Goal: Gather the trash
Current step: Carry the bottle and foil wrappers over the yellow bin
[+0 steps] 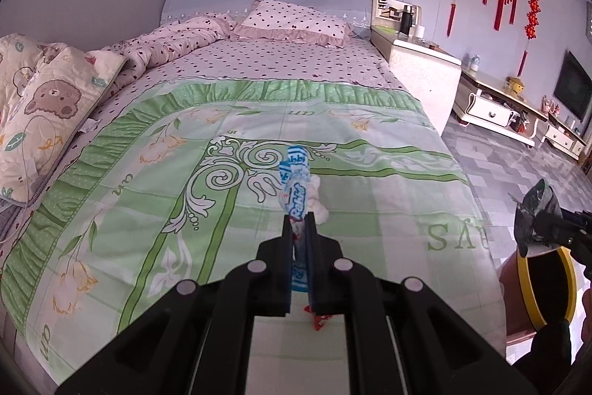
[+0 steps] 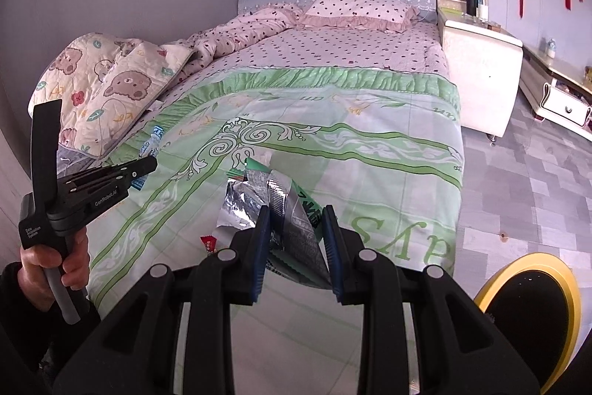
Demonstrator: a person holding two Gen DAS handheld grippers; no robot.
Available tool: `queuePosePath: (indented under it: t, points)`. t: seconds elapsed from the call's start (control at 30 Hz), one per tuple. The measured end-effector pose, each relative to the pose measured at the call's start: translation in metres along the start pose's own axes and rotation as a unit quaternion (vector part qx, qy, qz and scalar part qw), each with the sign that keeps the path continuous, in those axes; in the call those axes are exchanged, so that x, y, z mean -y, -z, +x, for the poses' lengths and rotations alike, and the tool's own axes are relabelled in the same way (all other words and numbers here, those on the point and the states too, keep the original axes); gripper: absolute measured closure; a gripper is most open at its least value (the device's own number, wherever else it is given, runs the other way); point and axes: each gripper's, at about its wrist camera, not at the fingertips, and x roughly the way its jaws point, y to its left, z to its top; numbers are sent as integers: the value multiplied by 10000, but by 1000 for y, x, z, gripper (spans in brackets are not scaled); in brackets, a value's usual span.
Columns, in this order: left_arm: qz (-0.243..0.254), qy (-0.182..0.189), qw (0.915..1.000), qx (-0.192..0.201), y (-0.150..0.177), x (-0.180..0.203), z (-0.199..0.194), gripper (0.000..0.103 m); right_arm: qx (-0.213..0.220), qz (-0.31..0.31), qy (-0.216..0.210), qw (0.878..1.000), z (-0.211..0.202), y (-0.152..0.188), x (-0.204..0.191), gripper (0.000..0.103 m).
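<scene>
Trash in both tools, held up over the bed (image 1: pixel 370 150) w/ the green floral sheet. Left gripper (image 1: pixel 299 228) is clenched tight on a blue-and-white candy wrapper (image 1: pixel 294 184), which sticks up past the tips; a red scrap (image 1: pixel 316 319) hangs below the jaws. A crumpled white tissue (image 1: pixel 318 200) shows just right of the wrapper; can't tell if it's gripped too or lying on the sheet behind. Right gripper (image 2: pixel 296 236) is closed on a green-and-silver foil snack bag (image 2: pixel 273 198), pads pressing the crumpled bag from both sides, foil spilling out to the left. Small red wrapper bit (image 2: pixel 209 243) sits at the left of that tool, on the sheet as far as I can tell. Yellow-rimmed bin (image 2: pixel 532 313), dark inside, stands on the floor at the bed's foot, near the right tool. Person's hand (image 2: pixel 55 269) grips the left tool's handle. Bear-print quilt (image 2: pixel 111 80) piled on the bed's left side, polka-dot pillow (image 1: pixel 296 21) at the headboard.
</scene>
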Motion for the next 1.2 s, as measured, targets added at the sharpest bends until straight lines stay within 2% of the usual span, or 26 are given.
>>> queuePosePath:
  t: [0.53, 0.7, 1.2]
  points:
    - [501, 874, 9949, 63, -3, 109, -29, 98, 391, 483, 582, 9964, -87, 17, 70, 76]
    - [617, 1205, 9908, 37, -1, 141, -36, 98, 447, 627, 781, 9940, -109, 28, 96, 76]
    - [1176, 1812, 9762, -178, 14, 248, -35, 98, 525, 1157, 1426, 9816, -165, 64, 180, 76]
